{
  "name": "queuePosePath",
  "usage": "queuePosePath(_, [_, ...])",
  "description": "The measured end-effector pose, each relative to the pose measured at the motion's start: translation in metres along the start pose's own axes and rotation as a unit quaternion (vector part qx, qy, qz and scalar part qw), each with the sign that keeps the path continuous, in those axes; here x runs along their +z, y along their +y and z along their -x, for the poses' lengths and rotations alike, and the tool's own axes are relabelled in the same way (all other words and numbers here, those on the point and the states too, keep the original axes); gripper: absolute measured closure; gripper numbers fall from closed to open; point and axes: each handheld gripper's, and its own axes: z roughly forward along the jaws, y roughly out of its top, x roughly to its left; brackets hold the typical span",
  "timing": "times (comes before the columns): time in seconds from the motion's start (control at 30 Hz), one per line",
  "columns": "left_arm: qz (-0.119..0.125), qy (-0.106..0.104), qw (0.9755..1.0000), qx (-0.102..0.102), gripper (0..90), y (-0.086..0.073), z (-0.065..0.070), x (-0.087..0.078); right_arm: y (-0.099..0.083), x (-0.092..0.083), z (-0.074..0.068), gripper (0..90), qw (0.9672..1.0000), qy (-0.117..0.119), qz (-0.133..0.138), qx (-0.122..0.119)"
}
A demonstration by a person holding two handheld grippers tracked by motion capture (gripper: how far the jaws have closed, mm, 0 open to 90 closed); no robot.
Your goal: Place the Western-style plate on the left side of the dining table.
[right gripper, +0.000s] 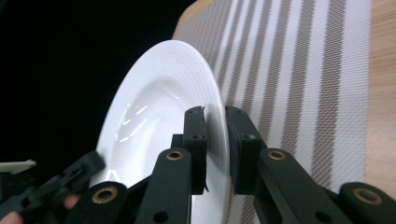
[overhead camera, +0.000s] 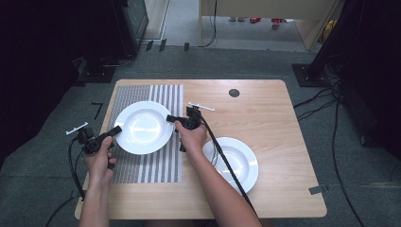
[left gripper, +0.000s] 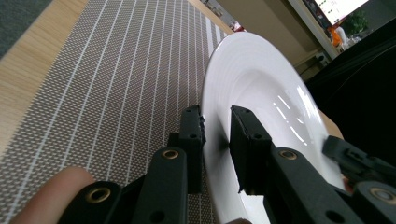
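The plate was cut off at the bottom edge; jaws hid part of its rim

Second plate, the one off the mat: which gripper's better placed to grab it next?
Probably right. The right gripper and left gripper each straddle the rim of the plate on the mat, but the second plate lies beside the right forearm.

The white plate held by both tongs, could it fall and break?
It might. The left tongs and right tongs each pinch only the thin rim of the white plate, on opposite sides, so a smooth rim could slip out if either hand tilts or pulls. The second plate sits right beside the right forearm, and the trailing cable crosses over it, so a careless move could bump or drag it.
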Motion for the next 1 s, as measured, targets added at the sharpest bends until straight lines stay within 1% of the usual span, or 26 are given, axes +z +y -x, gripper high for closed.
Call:
queuePosePath(0.03, [-0.003, 0.003, 1.0000, -0.001, 75.8, -0.001, -0.001, 0.003, 0.003, 0.004, 0.005, 81.4, 1.0000, -0.003, -0.002, 0.009])
queuePosePath(0.07, [-0.009, 0.009, 0.9999, -0.006, 75.3, -0.002, -0.005, 0.008, 0.005, 0.005, 0.006, 81.9, 0.9999, -0.003, -0.005, 0.012])
queuePosePath(0.1, [-0.009, 0.009, 0.9999, -0.006, 75.0, -0.002, -0.005, 0.008, 0.005, 0.005, 0.006, 81.9, 0.9999, -0.003, -0.005, 0.012])
queuePosePath(0.13, [-0.011, 0.012, 0.9998, -0.014, 74.8, -0.002, -0.010, 0.011, 0.007, 0.008, 0.007, 82.9, 0.9998, 0.003, -0.011, 0.015])
queuePosePath(0.17, [-0.011, 0.012, 0.9998, -0.014, 74.7, -0.002, -0.010, 0.011, 0.008, 0.009, 0.007, 83.0, 0.9998, 0.004, -0.013, 0.018])
queuePosePath(0.2, [-0.011, 0.013, 0.9997, -0.018, 74.7, -0.002, -0.012, 0.013, 0.008, 0.009, 0.007, 83.0, 0.9998, 0.004, -0.013, 0.018])
queuePosePath(0.23, [-0.010, 0.018, 0.9996, -0.020, 74.8, -0.001, -0.014, 0.015, 0.008, 0.014, 0.009, 83.0, 0.9997, 0.003, -0.014, 0.021])
queuePosePath(0.27, [-0.010, 0.018, 0.9996, -0.020, 74.7, -0.001, -0.014, 0.015, 0.009, 0.016, 0.010, 83.0, 0.9996, 0.002, -0.016, 0.024])
queuePosePath(0.33, [-0.012, 0.024, 0.9995, -0.019, 74.6, -0.001, -0.014, 0.019, 0.009, 0.018, 0.011, 83.0, 0.9996, -0.002, -0.015, 0.026])
queuePosePath(0.37, [-0.015, 0.028, 0.9993, -0.020, 74.3, 0.000, -0.014, 0.021, 0.010, 0.020, 0.012, 83.0, 0.9994, -0.002, -0.015, 0.031])
queuePosePath(0.43, [-0.015, 0.027, 0.9992, -0.024, 74.5, 0.001, -0.015, 0.024, 0.012, 0.024, 0.015, 83.0, 0.9995, -0.005, -0.010, 0.030])
queuePosePath(0.47, [-0.017, 0.028, 0.9992, -0.024, 74.5, 0.002, -0.016, 0.025, 0.012, 0.025, 0.015, 83.0, 0.9994, -0.005, -0.011, 0.033])
queuePosePath(0.53, [-0.014, 0.029, 0.9991, -0.028, 74.5, 0.002, -0.018, 0.028, 0.013, 0.027, 0.016, 83.0, 0.9994, -0.006, -0.010, 0.032])
queuePosePath(0.57, [-0.013, 0.031, 0.9989, -0.032, 74.4, 0.003, -0.019, 0.031, 0.013, 0.029, 0.017, 83.2, 0.9992, -0.006, -0.006, 0.038])
queuePosePath(0.6, [-0.013, 0.031, 0.9989, -0.032, 74.4, 0.003, -0.019, 0.031, 0.013, 0.030, 0.017, 83.1, 0.9992, -0.008, -0.006, 0.040])
queuePosePath(0.63, [-0.011, 0.032, 0.9989, -0.032, 74.4, 0.003, -0.019, 0.032, 0.013, 0.030, 0.017, 83.1, 0.9992, -0.008, -0.006, 0.040])
queuePosePath(0.67, [-0.011, 0.031, 0.9990, -0.031, 74.7, 0.003, -0.019, 0.033, 0.013, 0.032, 0.019, 82.5, 0.9992, -0.015, -0.002, 0.037])
queuePosePath(0.77, [-0.010, 0.029, 0.9991, -0.031, 75.1, 0.003, -0.018, 0.037, 0.014, 0.034, 0.023, 82.0, 0.9991, -0.022, 0.003, 0.037])
queuePosePath(0.87, [-0.012, 0.026, 0.9991, -0.032, 75.4, 0.005, -0.018, 0.038, 0.014, 0.035, 0.025, 81.7, 0.9991, -0.023, 0.005, 0.036])
queuePosePath(0.9, [-0.010, 0.026, 0.9991, -0.033, 75.2, 0.005, -0.019, 0.038, 0.013, 0.037, 0.025, 81.7, 0.9992, -0.020, 0.007, 0.034])
queuePosePath(0.93, [-0.008, 0.027, 0.9991, -0.031, 75.2, 0.006, -0.019, 0.038, 0.013, 0.037, 0.025, 81.7, 0.9992, -0.020, 0.007, 0.034])
queuePosePath(0.97, [-0.007, 0.026, 0.9992, -0.028, 74.8, 0.006, -0.019, 0.038, 0.012, 0.038, 0.024, 80.8, 0.9993, -0.024, 0.013, 0.025])
queuePosePath(1.0, [-0.006, 0.027, 0.9994, -0.023, 74.8, 0.006, -0.019, 0.039, 0.012, 0.038, 0.024, 80.8, 0.9993, -0.024, 0.013, 0.025])
